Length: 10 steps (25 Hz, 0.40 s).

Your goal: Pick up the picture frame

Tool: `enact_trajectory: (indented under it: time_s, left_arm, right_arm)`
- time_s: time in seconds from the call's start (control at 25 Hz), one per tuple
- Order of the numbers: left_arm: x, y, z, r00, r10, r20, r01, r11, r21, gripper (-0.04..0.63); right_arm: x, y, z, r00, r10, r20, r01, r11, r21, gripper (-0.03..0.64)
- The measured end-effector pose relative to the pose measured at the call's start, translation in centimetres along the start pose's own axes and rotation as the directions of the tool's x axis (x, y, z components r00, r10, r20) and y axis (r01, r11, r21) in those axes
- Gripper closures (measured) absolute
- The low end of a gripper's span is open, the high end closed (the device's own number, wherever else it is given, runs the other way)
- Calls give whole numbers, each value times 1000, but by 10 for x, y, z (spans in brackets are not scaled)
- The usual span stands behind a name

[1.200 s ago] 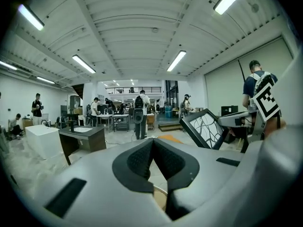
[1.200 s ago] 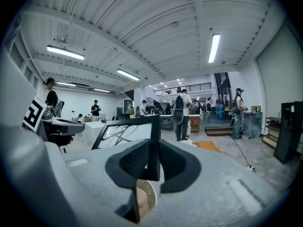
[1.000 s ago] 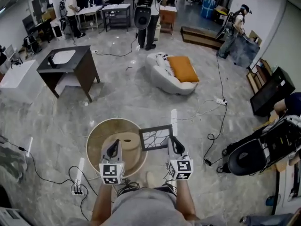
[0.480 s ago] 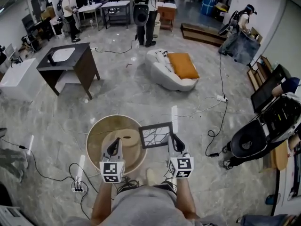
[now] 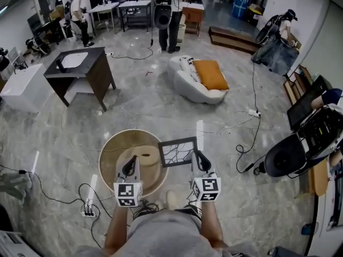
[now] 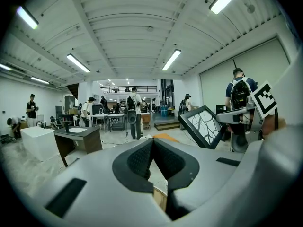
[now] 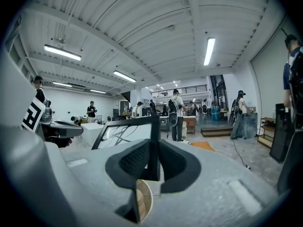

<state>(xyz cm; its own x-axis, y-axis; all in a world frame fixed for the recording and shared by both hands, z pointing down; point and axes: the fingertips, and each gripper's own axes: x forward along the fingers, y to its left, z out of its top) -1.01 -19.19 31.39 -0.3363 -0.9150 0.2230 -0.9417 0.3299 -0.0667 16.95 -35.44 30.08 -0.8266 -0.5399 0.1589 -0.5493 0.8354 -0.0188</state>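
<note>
The picture frame (image 5: 178, 154), black-edged with a branching line drawing, is off the ground and tilted. Its right edge is pinched between the jaws of the right gripper (image 5: 197, 156), and it hangs above the right rim of a round wooden tub (image 5: 107, 151). In the tub lies a paler oval wooden piece (image 5: 143, 155). The left gripper (image 5: 128, 170) hovers over the tub with its jaws pressed together on nothing. The tub stands on a grey marble floor (image 5: 155, 108) strewn with cables. Farther out are a white seat (image 5: 187, 84) with an orange cushion (image 5: 210, 75) and a dark counter (image 5: 80, 71) with a white basin. People stand at the back.
</note>
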Motion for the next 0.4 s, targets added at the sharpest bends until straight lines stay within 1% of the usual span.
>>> enact_trajectory:
  time_s: [0.4]
  left_arm:
    - [7, 1, -10, 1000, 6, -12, -6, 1000, -1, 577]
  right_arm:
    - [9, -1, -6, 1000, 11, 4, -11, 1000, -12, 555]
